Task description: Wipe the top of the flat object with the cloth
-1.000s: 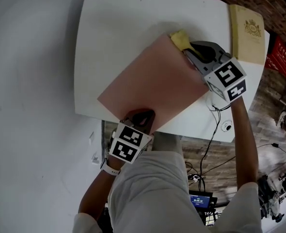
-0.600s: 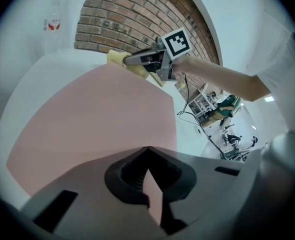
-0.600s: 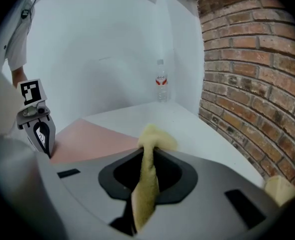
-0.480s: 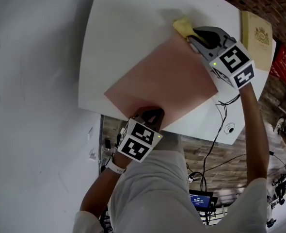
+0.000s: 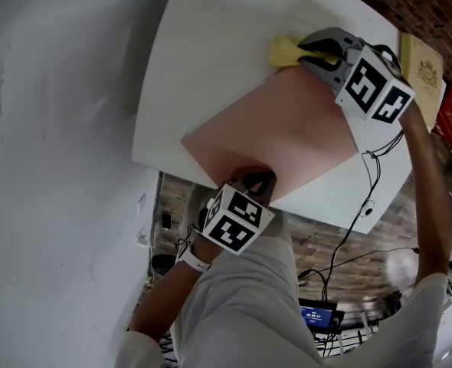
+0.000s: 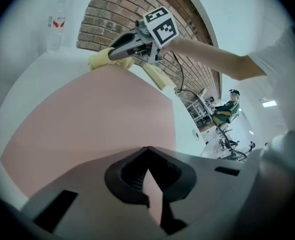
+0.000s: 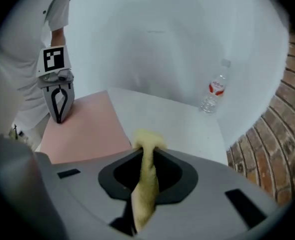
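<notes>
Right claw [image 7: 146, 151]: mine, clamped tight on the yellow cloth [image 7: 147, 176]. The cloth is pinched into a thin strip between the jaws and bunches out past the tips.
Cloth's place: at the far corner of the pink flat sheet [image 5: 280, 129], its tuft over the white table [image 5: 203, 44] just beside the sheet's edge.
Left claw [image 6: 148, 156]: closed on the sheet's near edge, with a sliver of pink showing between my jaws.
Sheet: flat on the table and turned askew, its near edge at the table's front edge.
Surface: white and matte, with a cream booklet [image 5: 421, 67] lying at its right end.
Room: a red brick wall [image 6: 122, 9] and a pale plain wall. Below the table hang a cable [image 5: 368, 175] and a small lit screen [image 5: 316, 313].
Only my claw views: a clear water bottle [image 7: 215, 91] with a red label, upright on the table's far side.
Only my left claw view: a seated person [image 6: 226, 106] in green, far off.
Only the head view: the booklet, the cable and the screen.
</notes>
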`<state>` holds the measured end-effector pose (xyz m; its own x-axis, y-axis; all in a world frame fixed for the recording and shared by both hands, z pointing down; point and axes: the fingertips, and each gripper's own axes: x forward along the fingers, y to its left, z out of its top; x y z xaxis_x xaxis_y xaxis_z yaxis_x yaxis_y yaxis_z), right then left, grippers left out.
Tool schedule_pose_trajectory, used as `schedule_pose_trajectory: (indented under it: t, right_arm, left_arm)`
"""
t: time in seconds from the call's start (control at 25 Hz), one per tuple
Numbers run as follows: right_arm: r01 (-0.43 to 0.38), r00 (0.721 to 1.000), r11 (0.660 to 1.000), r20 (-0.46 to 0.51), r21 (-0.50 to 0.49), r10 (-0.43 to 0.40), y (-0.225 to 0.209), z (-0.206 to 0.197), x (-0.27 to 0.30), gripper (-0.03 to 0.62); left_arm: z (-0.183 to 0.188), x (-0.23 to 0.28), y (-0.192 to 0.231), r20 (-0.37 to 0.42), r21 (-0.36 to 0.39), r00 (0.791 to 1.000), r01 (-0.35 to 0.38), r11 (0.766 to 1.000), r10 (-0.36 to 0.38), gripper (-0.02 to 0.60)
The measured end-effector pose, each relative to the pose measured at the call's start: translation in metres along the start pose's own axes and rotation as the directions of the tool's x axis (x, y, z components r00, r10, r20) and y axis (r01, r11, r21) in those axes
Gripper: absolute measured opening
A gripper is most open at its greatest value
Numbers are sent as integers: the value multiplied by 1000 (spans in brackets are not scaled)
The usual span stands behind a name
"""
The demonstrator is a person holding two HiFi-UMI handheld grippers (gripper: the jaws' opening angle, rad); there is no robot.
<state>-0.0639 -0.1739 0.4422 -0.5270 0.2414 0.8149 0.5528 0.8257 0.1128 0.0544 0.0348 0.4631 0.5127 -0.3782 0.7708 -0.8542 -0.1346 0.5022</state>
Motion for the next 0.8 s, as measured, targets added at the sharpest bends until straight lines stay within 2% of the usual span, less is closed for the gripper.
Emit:
schedule_pose_trajectory:
  t: [0.12, 0.24, 0.36, 0.48, 0.8]
  right_arm:
    - [-128, 992, 989, -27, -68, 126, 12, 12, 12, 60]
    - [-243, 970, 963, -58, -119, 237, 23, 24, 25, 59]
    - [-335, 942, 936, -67, -111, 329, 37, 40, 36, 58]
    - [-382, 924, 915, -80, -127, 375, 53, 56, 46, 58]
    - [-444, 896, 879, -73, -176, 438, 92, 100, 74, 58]
  left_arm:
    - [0, 0, 0, 6, -1, 1000, 8, 1000, -8, 18]
    - [2, 0, 0, 16, -9, 1000, 10, 1000, -10, 18]
    - [2, 1, -2, 22, -7, 1000, 10, 1000, -10, 18]
    - [3, 2, -3, 31, 1, 999, 6, 1000, -6, 18]
    - [5, 1, -4, 54, 8, 999, 8, 1000, -8, 18]
